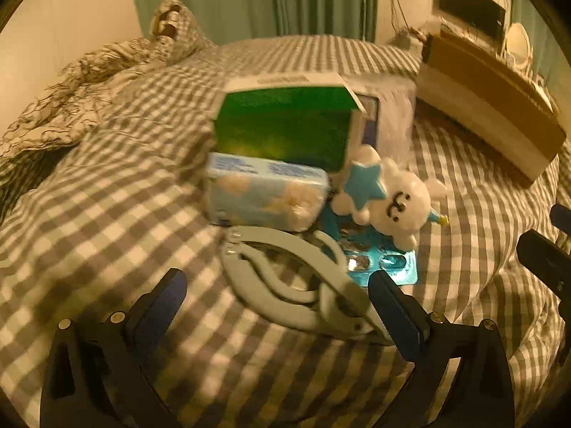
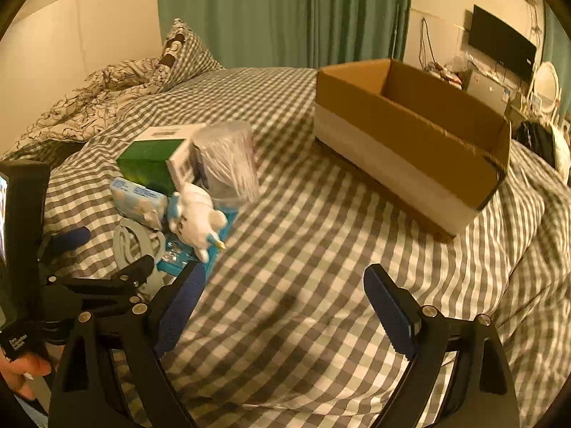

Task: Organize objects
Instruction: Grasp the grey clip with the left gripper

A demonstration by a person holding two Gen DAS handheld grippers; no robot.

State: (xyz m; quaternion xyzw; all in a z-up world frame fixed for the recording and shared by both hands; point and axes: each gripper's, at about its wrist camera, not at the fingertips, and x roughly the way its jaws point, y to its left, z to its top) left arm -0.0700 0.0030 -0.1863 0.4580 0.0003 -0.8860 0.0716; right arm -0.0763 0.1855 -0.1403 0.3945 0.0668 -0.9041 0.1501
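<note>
A pile of objects lies on the checked bed: a green and white box [image 1: 285, 125] [image 2: 150, 164], a light blue tissue pack [image 1: 266, 192] [image 2: 137, 203], a white plush toy with a blue star [image 1: 389, 196] [image 2: 196, 214], a blue blister pack [image 1: 378, 260] [image 2: 175, 256], a grey hand-grip tool [image 1: 285, 281] [image 2: 130, 242] and a clear plastic container [image 2: 230, 162]. My left gripper [image 1: 278, 303] is open, its fingers either side of the grey tool. My right gripper [image 2: 285, 303] is open and empty over bare bedding. An open cardboard box [image 2: 410, 135] [image 1: 481, 107] stands to the right.
A crumpled floral duvet [image 2: 89, 107] and a checked pillow [image 2: 185, 53] lie at the back left. Green curtains [image 2: 285, 10] hang behind the bed. A desk with a monitor [image 2: 499, 50] stands at the far right. The left gripper's body [image 2: 71, 285] shows at the left of the right wrist view.
</note>
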